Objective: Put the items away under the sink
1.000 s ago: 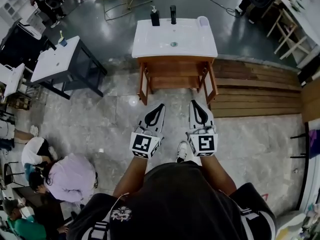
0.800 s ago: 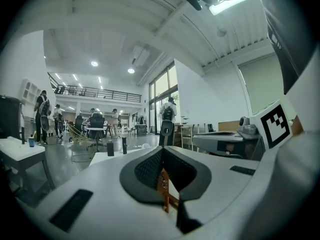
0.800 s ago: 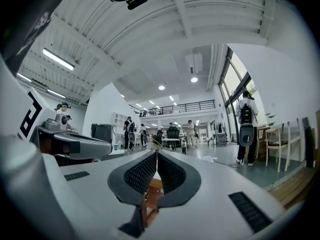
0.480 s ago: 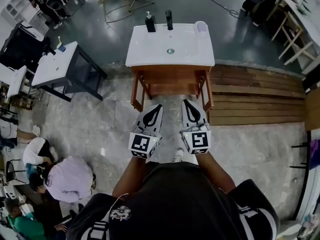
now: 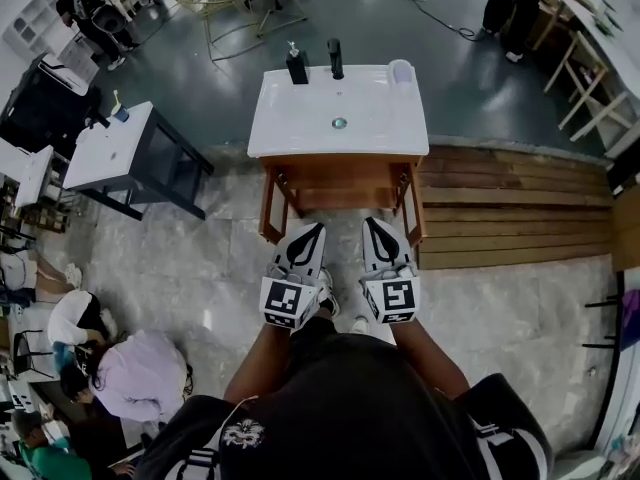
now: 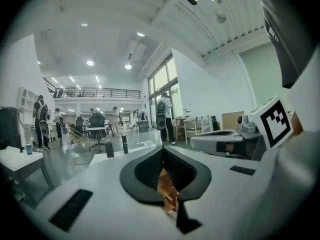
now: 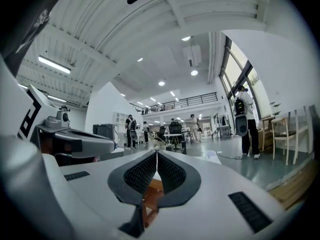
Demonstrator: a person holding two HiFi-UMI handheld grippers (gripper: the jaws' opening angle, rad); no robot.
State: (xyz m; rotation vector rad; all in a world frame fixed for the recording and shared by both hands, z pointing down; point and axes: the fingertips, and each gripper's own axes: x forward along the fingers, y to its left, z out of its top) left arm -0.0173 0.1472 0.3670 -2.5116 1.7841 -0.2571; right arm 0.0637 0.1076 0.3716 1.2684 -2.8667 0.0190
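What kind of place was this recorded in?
Likely an open lab or workshop, not a home: a freestanding sink on a wooden stand, a second sink, and people on the floor.

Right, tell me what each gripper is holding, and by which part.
Nothing is held: the left gripper and the right gripper both have their jaws shut together with nothing between them.

Both claws closed and level, my left gripper (image 5: 316, 228) and right gripper (image 5: 373, 223) face the wooden vanity (image 5: 340, 173). Its front legs (image 5: 268, 223) flank the tips, with bare floor showing between them, and the white basin top (image 5: 300, 128) overhangs beyond. A slatted wooden platform (image 5: 510, 208) hems the right claw's outer side. Tiled floor (image 5: 200, 258) lies open off the left claw, up to a dark side table (image 5: 160, 158).
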